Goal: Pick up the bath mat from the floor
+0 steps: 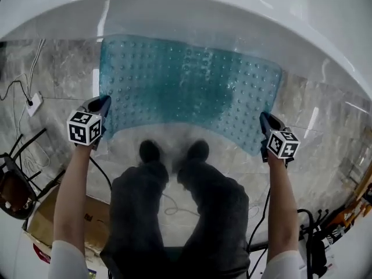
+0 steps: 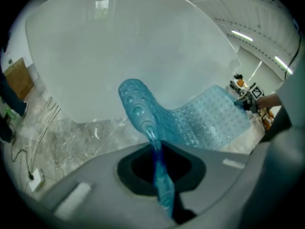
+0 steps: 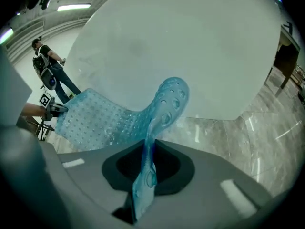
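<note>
A translucent blue bath mat (image 1: 186,86) with rows of suction bumps hangs spread between my two grippers, lifted in front of the tub. My left gripper (image 1: 102,106) is shut on its near left corner. In the left gripper view the mat's edge (image 2: 143,118) runs pinched between the jaws of that gripper (image 2: 156,161). My right gripper (image 1: 266,122) is shut on the near right corner. The right gripper view shows the mat (image 3: 100,120) folding down into the jaws of the right gripper (image 3: 147,161). The mat's far edge curls towards the tub wall.
A large white bathtub (image 1: 232,10) fills the space ahead. The floor is grey marble (image 1: 325,115). A power strip with cables (image 1: 34,103), a black chair (image 1: 11,185) and a cardboard box (image 1: 52,214) are at the left. My shoes (image 1: 174,151) stand below the mat. A person (image 3: 47,73) stands far off.
</note>
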A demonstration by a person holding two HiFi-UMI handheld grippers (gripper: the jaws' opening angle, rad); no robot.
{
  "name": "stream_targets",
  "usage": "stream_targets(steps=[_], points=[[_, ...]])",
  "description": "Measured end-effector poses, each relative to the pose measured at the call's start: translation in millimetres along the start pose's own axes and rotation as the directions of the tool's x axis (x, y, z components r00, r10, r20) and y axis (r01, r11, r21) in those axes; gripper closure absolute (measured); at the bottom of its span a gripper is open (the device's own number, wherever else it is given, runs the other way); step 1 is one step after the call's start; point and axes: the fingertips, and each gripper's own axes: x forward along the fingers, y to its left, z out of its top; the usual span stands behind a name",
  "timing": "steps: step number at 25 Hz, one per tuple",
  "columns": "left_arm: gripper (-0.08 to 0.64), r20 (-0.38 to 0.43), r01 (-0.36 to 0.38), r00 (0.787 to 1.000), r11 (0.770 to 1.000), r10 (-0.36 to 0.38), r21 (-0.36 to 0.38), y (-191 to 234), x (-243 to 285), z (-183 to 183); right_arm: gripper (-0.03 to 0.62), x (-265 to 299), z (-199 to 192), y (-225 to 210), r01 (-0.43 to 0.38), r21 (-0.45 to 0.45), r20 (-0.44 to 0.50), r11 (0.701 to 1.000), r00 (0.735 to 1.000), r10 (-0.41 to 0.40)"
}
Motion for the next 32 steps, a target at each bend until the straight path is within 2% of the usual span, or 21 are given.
stream_targets(steps=[5,11,20,27,32], points=[[0.546,0.001,0.023,1.0,1.0,-0.023,-0.001,-29.8,-78.7,29.0,0.555,-72.1,37.2,55.0,-0.016,-0.011,0.008,1.0,1.0,0.016],[0.546,0.057,0.026,0.998,1.0,-0.026,0.017,-60.6,-210.1,68.9,0.555,-183.8,75.5,119.1,-0.055,0.069,0.056,0.996,0.997,0.051],[0.546,0.097,0.172,0.98,0.985,-0.174,0.028,-146.2,-438.7,123.5,0.554,-405.2,126.7,248.1,-0.143,0.132,0.132,0.981,0.983,0.125],[0.546,0.185,0.289,0.943,0.957,-0.277,-0.036,-205.8,-581.4,154.6,0.551,-559.9,155.3,313.3,-0.223,0.233,0.277,0.947,0.948,0.155],[0.546,0.239,0.307,0.926,0.951,-0.292,-0.025,-243.4,-655.8,163.6,0.549,-636.8,160.0,333.9,-0.301,0.261,0.373,0.917,0.908,0.192]])
